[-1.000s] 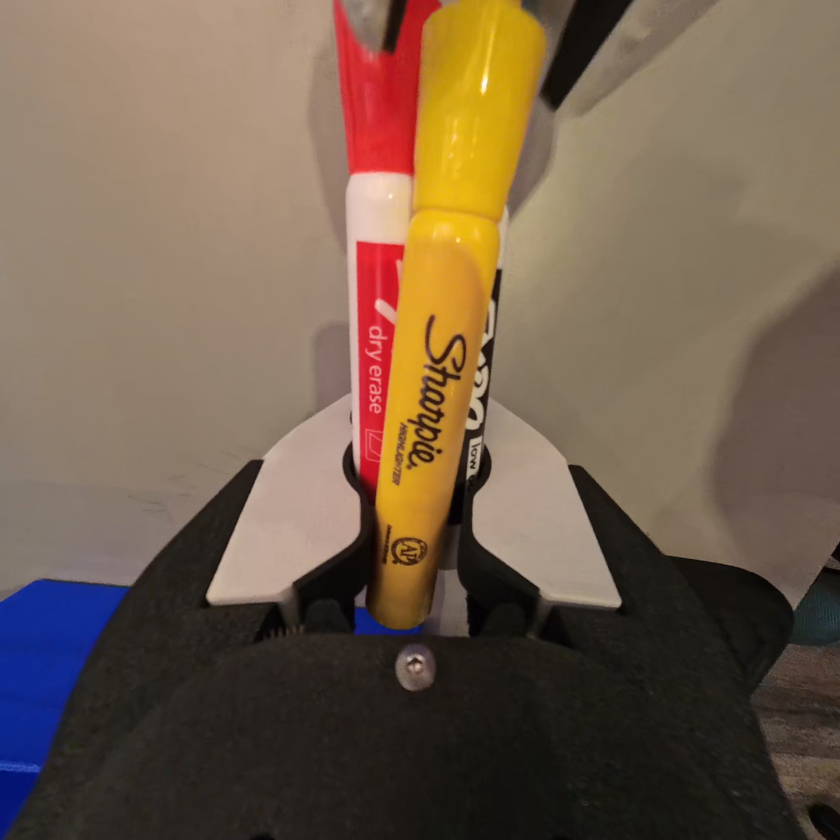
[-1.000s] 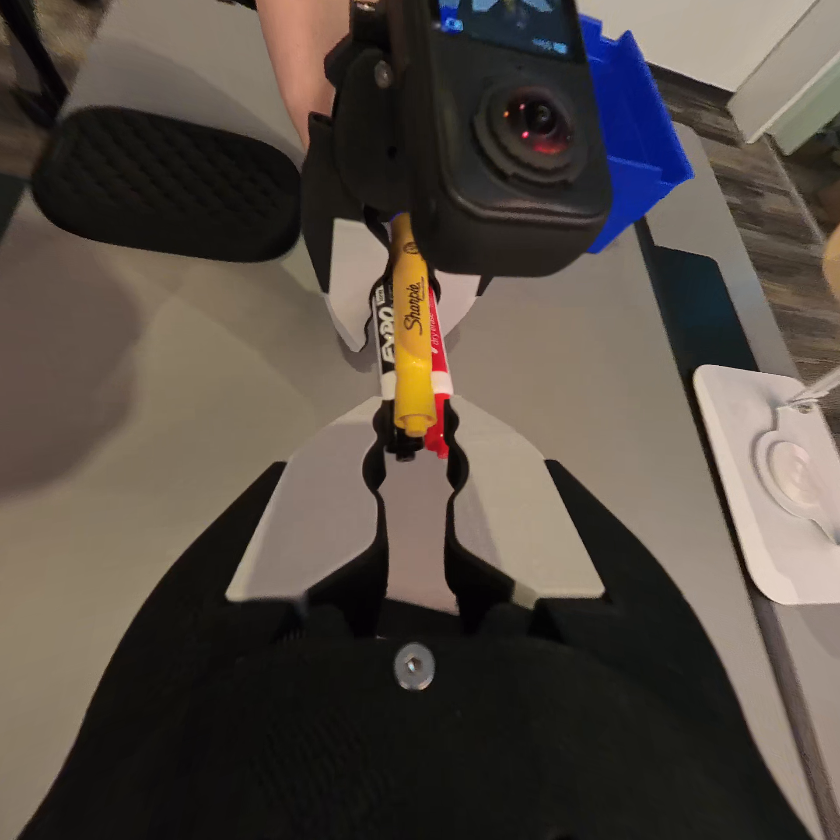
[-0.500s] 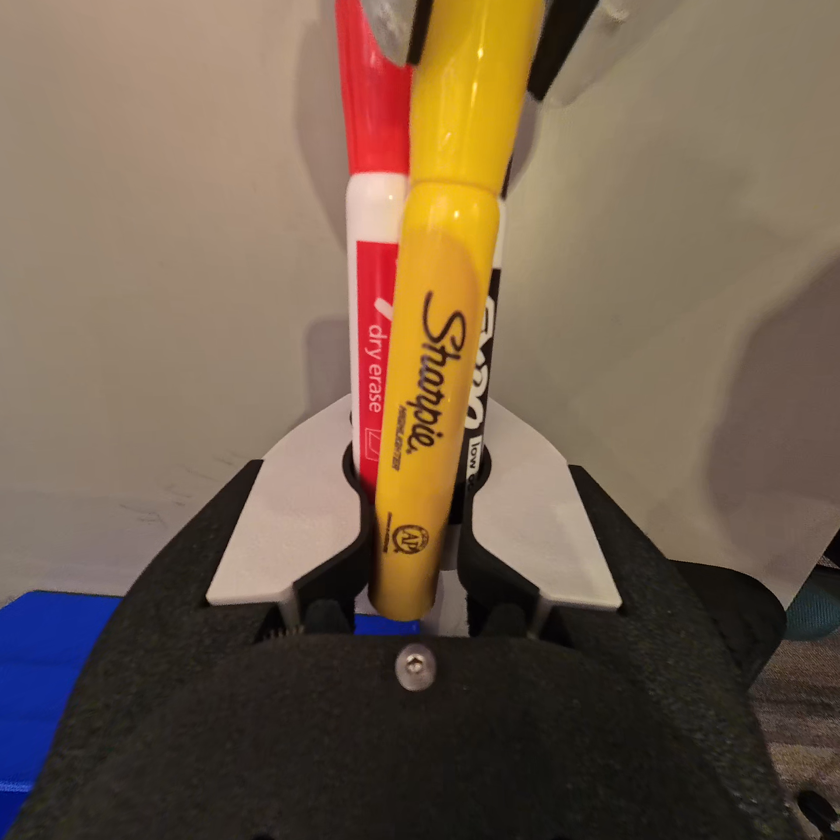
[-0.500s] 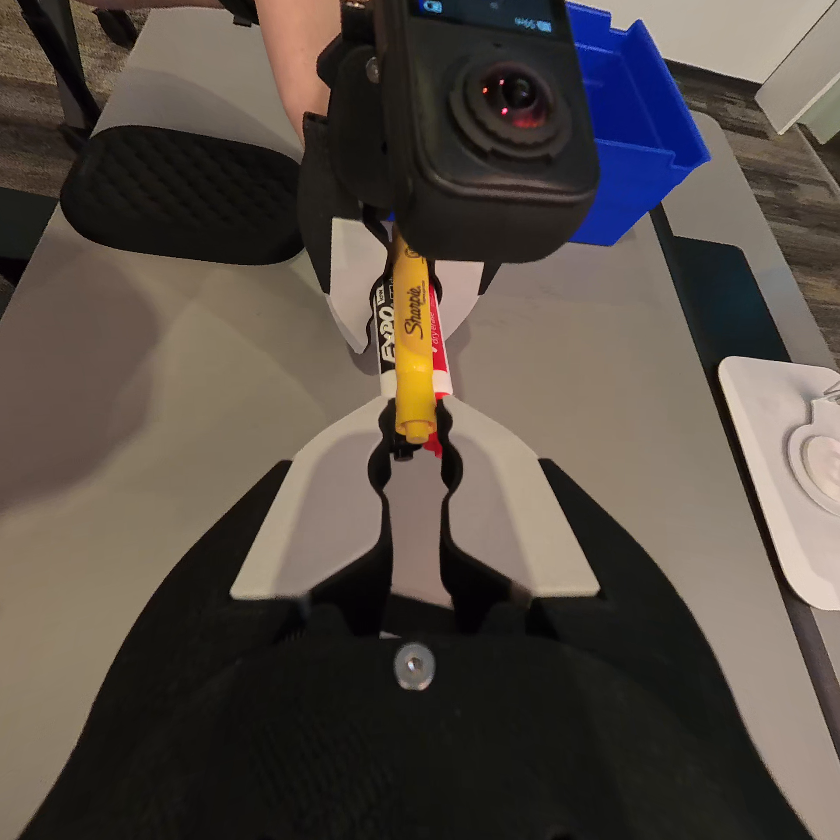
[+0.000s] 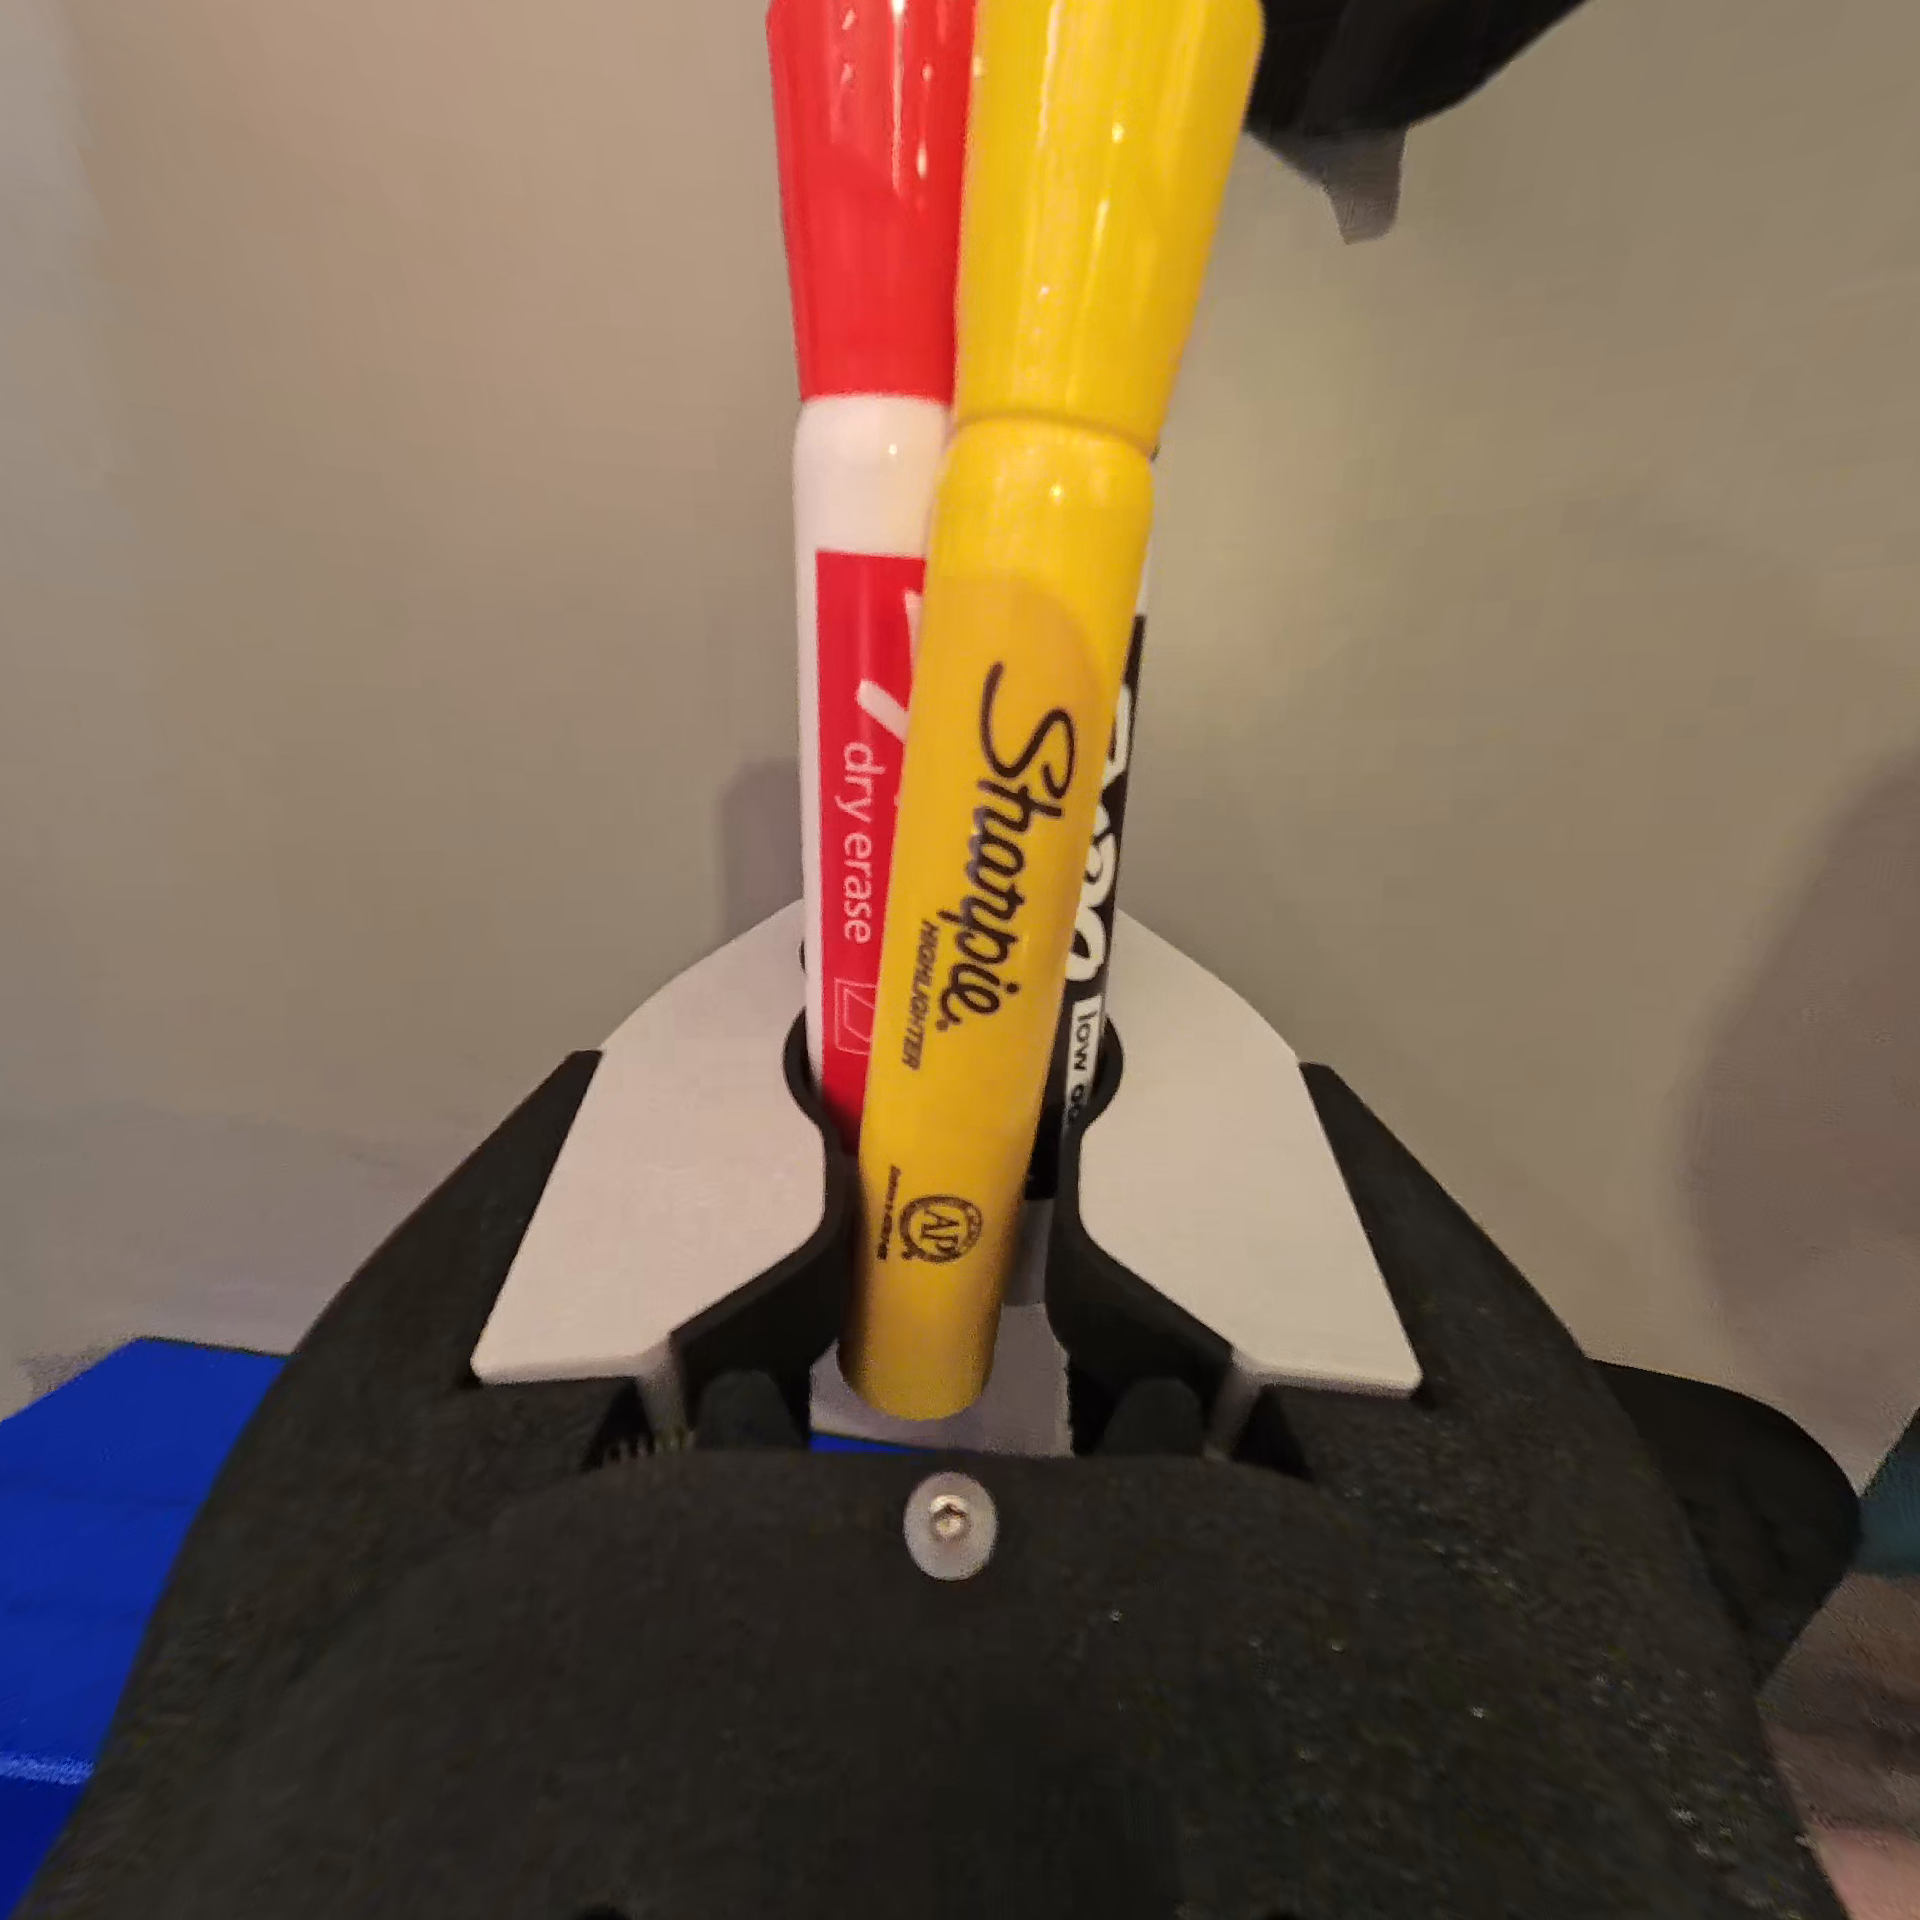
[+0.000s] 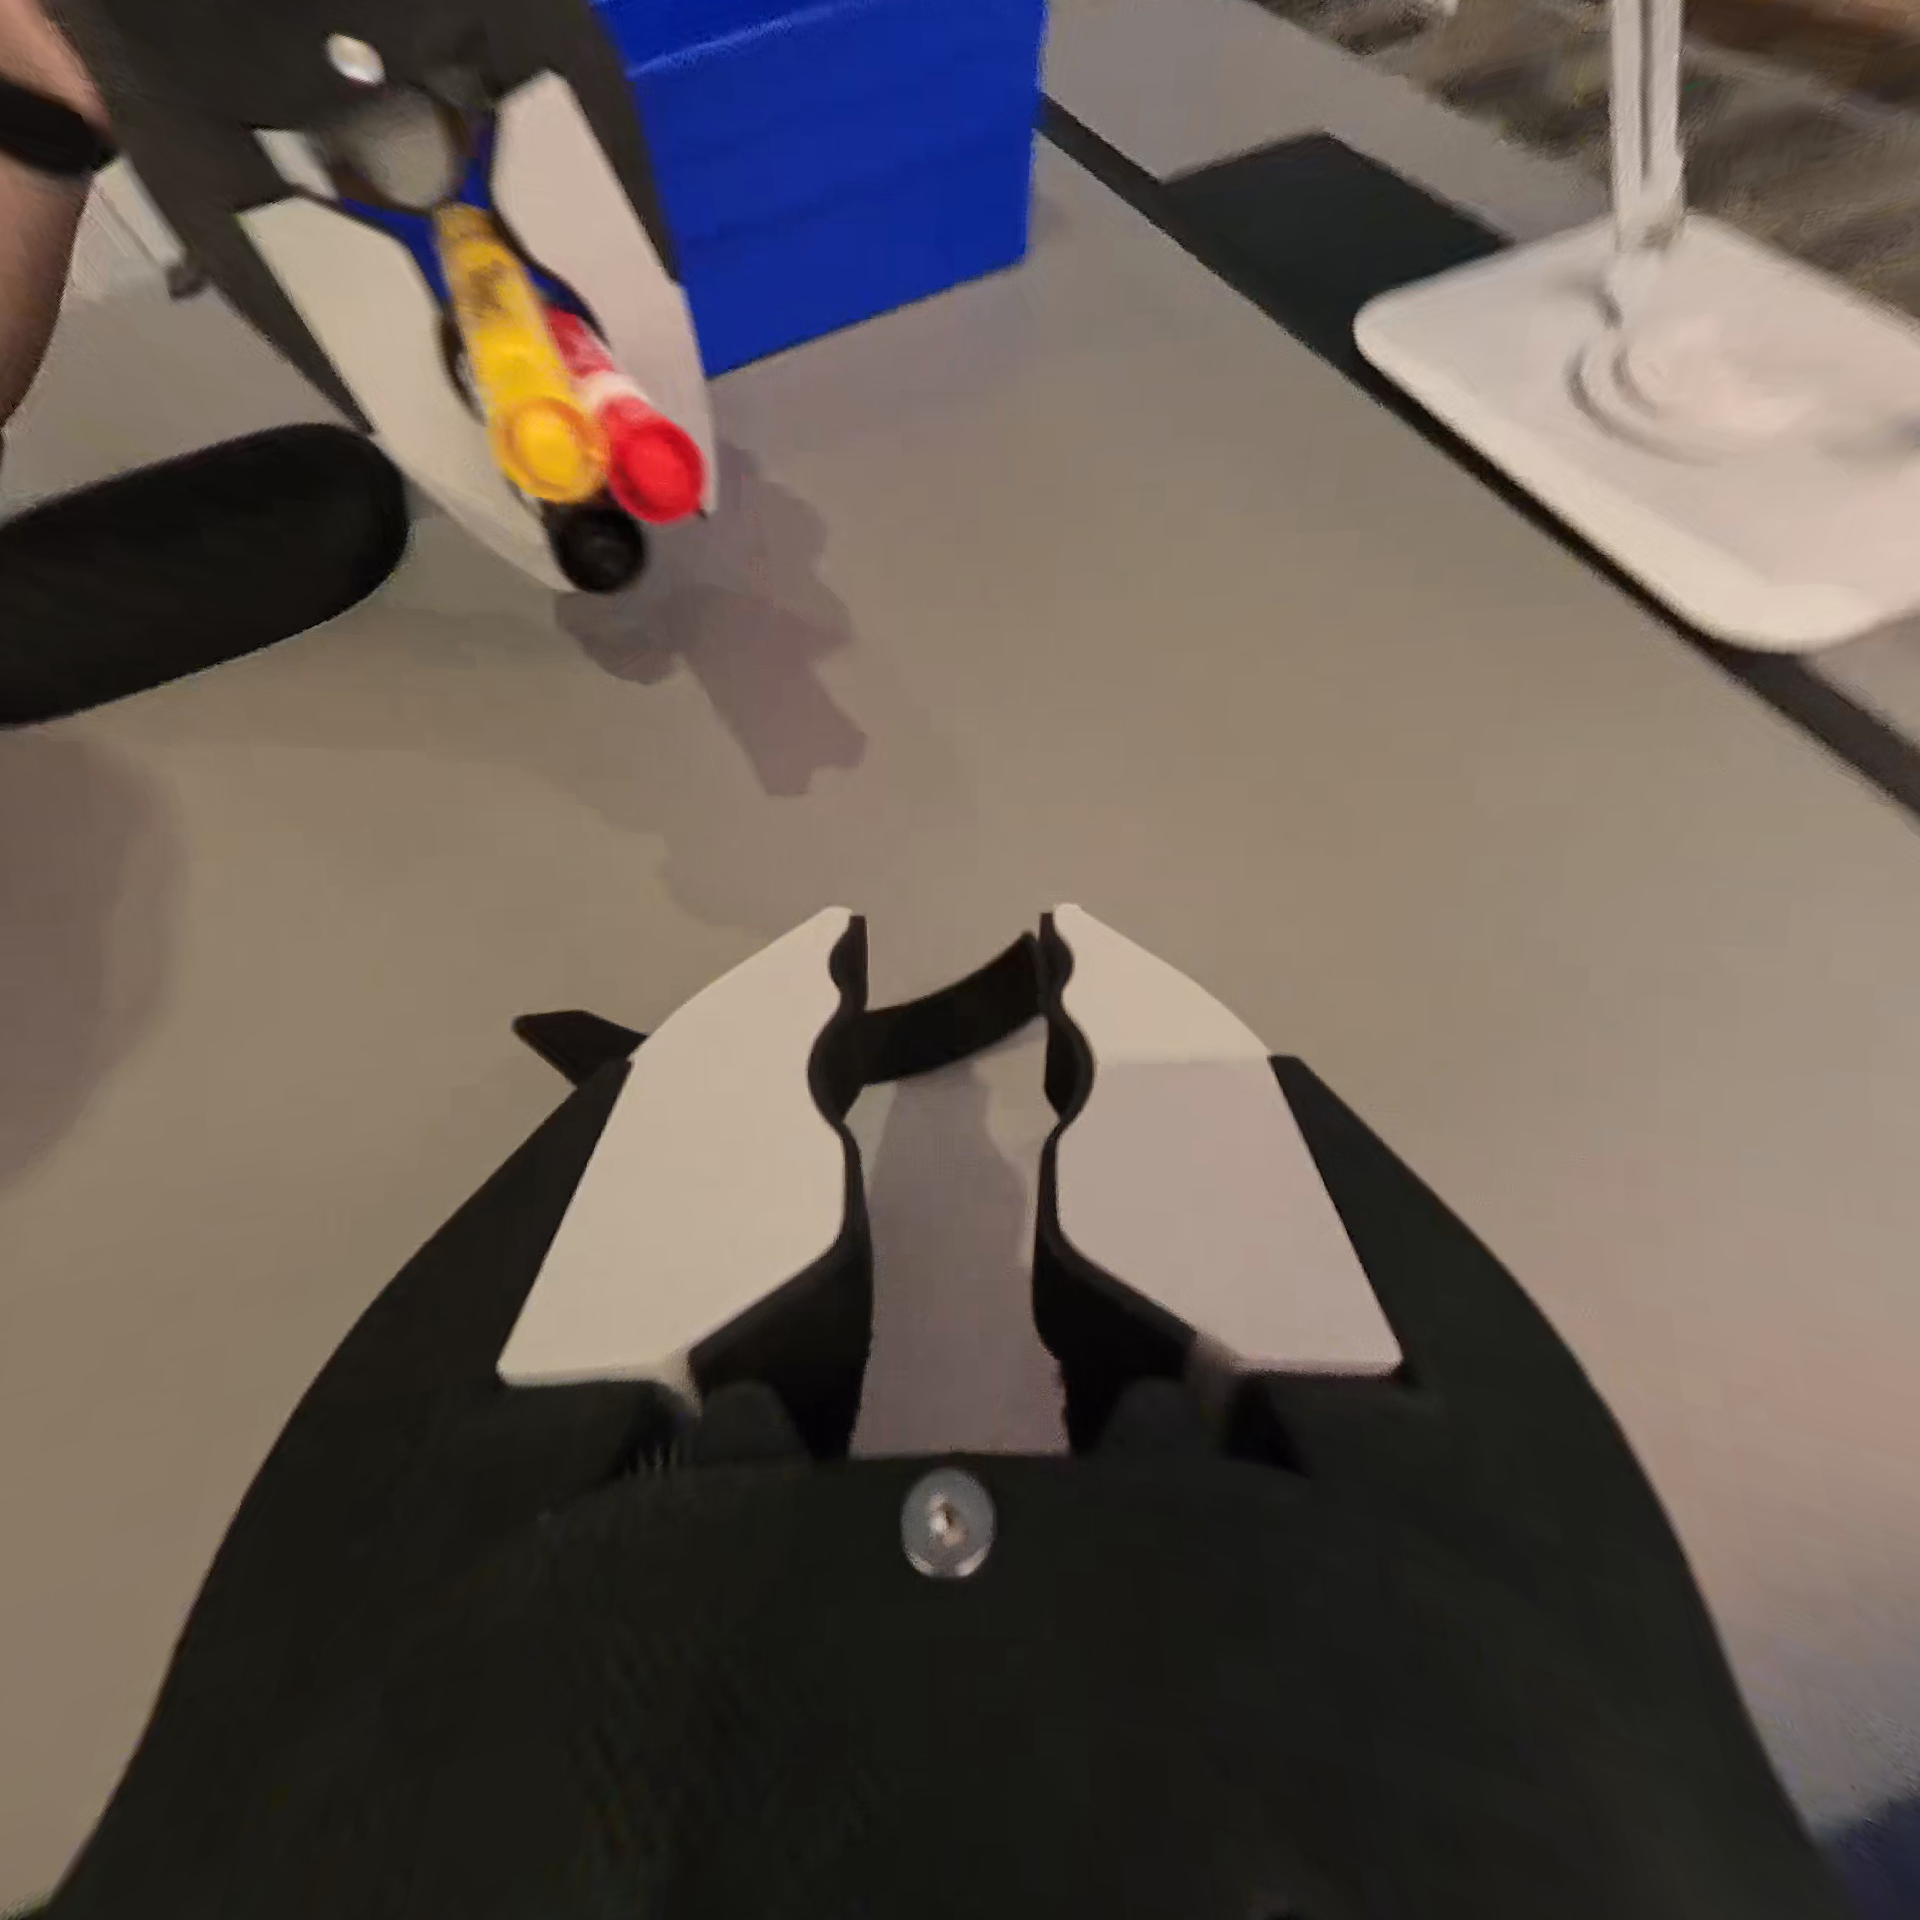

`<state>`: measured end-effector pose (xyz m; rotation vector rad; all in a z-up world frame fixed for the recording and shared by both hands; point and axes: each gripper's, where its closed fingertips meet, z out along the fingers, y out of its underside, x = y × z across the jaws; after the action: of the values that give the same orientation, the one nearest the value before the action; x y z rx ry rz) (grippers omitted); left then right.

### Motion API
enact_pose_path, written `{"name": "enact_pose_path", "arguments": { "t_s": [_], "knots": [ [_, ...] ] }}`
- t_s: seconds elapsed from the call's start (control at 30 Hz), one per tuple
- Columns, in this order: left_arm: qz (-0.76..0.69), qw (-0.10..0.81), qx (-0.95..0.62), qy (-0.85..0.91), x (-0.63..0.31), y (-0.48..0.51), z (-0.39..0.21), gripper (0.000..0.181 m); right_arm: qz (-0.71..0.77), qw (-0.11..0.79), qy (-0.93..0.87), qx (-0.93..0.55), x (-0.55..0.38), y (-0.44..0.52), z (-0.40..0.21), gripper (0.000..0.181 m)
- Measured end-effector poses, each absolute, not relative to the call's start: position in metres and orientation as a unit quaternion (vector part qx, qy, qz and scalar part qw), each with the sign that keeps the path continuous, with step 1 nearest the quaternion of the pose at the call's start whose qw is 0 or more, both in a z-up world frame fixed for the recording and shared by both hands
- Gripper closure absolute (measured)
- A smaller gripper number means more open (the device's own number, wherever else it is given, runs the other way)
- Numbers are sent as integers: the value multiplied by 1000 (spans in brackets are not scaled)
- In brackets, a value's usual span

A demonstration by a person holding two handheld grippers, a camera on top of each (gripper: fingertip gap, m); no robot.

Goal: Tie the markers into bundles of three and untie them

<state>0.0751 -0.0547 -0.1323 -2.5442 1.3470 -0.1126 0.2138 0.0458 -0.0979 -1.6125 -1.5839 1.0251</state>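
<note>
- Here, the left gripper (image 5: 951, 1060) squeezes three markers: yellow (image 5: 1023, 831), red (image 5: 862, 644), black (image 5: 1107, 883).
- The right gripper (image 6: 951, 935) is apart from them, jaws spread, over a black band (image 6: 940, 1023) on the table (image 6: 1143, 675).

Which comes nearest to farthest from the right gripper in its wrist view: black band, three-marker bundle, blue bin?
1. Curved black band, lying between the right gripper's open fingertips.
2. Bundle of yellow, red and black markers, upper left, clamped in the left gripper.
3. Blue plastic bin, top centre, behind the bundle.
</note>
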Motion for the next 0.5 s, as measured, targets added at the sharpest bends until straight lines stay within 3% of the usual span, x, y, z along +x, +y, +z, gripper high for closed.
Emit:
{"name": "enact_pose_path", "arguments": {
  "t_s": [0.3,0.37,0.43,0.5],
  "knots": [
    [-55,130,-860,490,83,-26,-134,138,385,235,-570,-687,206,61,-157,143],
    [-52,122,-859,495,80,-24,-138,138,399,209,-574,-684,203,55,-163,153],
    [-59,125,-857,496,79,-23,-142,139,409,186,-583,-676,203,50,-166,176],
    [-75,126,-856,496,79,-25,-146,138,427,187,-585,-663,202,47,-160,177]
  ]
}}
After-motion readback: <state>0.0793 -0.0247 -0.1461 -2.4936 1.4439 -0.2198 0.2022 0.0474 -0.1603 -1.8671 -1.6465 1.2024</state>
